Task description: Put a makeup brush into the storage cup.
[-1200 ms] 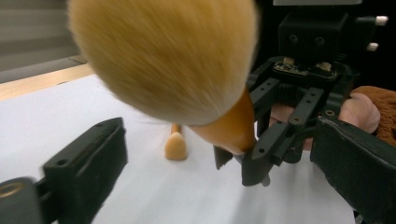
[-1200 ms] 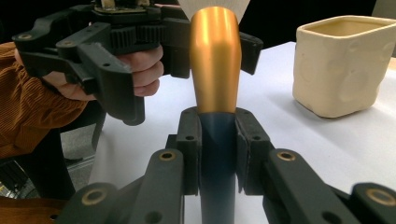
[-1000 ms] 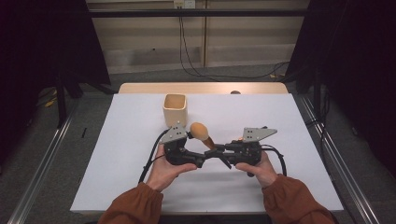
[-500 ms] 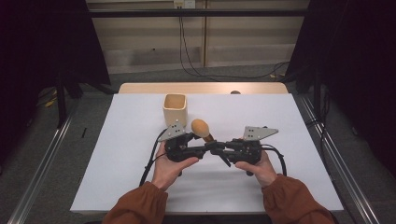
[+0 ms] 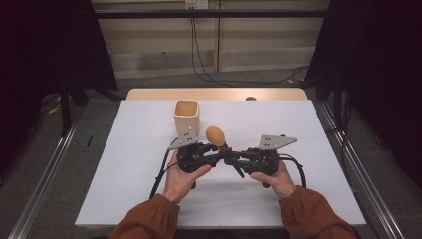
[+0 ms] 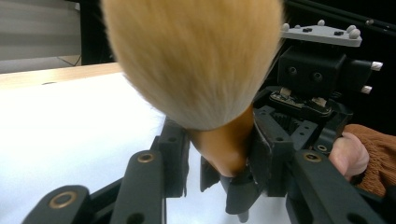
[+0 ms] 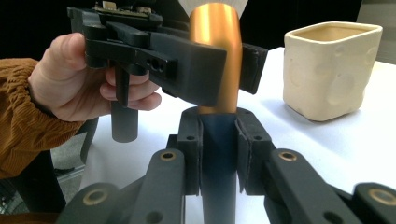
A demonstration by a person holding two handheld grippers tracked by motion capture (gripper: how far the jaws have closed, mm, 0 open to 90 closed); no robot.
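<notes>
Your right tongs are clenched on the dark lower handle of the brush; in the right gripper view both pads press flat against the handle, which stands upright between them. Just above that grip, your left tongs have just been closing round the copper-coloured upper part of the handle, and in the right gripper view their two pads sit on either side of it, touching it. In the left gripper view the copper neck of the brush sits between the pads, its tan bristle head rising close to the camera.

From above, the brush is held over the white bench, between your two hands, bristles up and tilted a little away from you. The two tongs meet nose to nose at the handle, left from the left side, right from the right. The cream cup stands on the bench beyond your left hand, near the brush head but apart from it. Your right hand holds its tool level with the left.
</notes>
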